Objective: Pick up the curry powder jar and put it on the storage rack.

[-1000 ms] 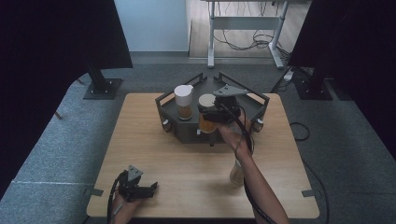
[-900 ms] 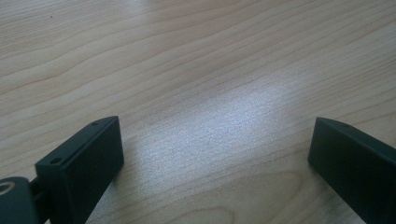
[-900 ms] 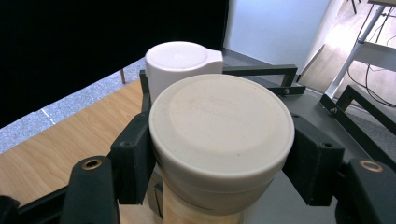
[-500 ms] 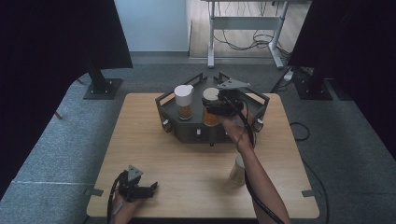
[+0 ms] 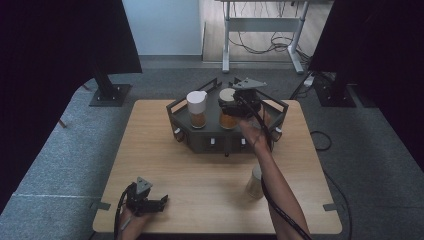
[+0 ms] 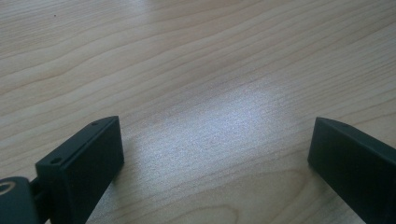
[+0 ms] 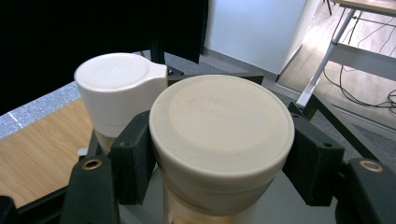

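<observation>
We find the right gripper clenched on a cream-lidded spice jar, which it has carried sideways over the dark metal rack — placement beside the white-capped jar looks imminent. The left gripper rests on the wooden table, jaws released. Jars counted: three — the third stands on the table.

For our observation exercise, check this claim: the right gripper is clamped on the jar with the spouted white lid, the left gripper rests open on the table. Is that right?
Not quite. The right gripper is clamped on the jar with the flat cream lid; the spouted white-lidded jar stands beside it, untouched, as the right gripper view shows. The left gripper does rest open on the table.
</observation>
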The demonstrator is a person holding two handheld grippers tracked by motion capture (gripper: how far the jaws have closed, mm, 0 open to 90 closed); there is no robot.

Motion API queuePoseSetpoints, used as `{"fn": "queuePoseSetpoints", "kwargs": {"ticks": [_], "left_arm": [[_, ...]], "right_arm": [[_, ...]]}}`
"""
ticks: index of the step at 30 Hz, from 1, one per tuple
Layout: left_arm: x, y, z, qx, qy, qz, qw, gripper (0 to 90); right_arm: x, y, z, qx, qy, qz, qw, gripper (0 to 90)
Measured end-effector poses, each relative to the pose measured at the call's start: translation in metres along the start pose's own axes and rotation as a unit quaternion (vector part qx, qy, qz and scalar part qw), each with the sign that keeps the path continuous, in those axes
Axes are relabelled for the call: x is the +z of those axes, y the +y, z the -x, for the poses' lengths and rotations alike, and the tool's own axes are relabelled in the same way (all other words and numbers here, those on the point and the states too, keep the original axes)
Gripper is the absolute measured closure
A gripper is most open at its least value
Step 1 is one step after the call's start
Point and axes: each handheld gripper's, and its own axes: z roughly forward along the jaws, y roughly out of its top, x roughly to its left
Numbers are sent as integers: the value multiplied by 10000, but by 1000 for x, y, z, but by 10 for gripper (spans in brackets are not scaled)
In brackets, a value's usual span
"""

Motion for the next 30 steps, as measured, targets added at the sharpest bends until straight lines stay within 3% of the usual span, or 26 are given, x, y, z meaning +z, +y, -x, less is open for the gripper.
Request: {"fn": "queuePoseSetpoints", "kwargs": {"ticks": [16,30], "left_arm": [[0,0,0,4,1,0,10000,30],[0,0,0,-9,-7,15,10000,30]], "right_arm": [[20,-8,13,62,-28,-48,10000,328],[26,-15,19,144,11,-65,9999,327]]}}
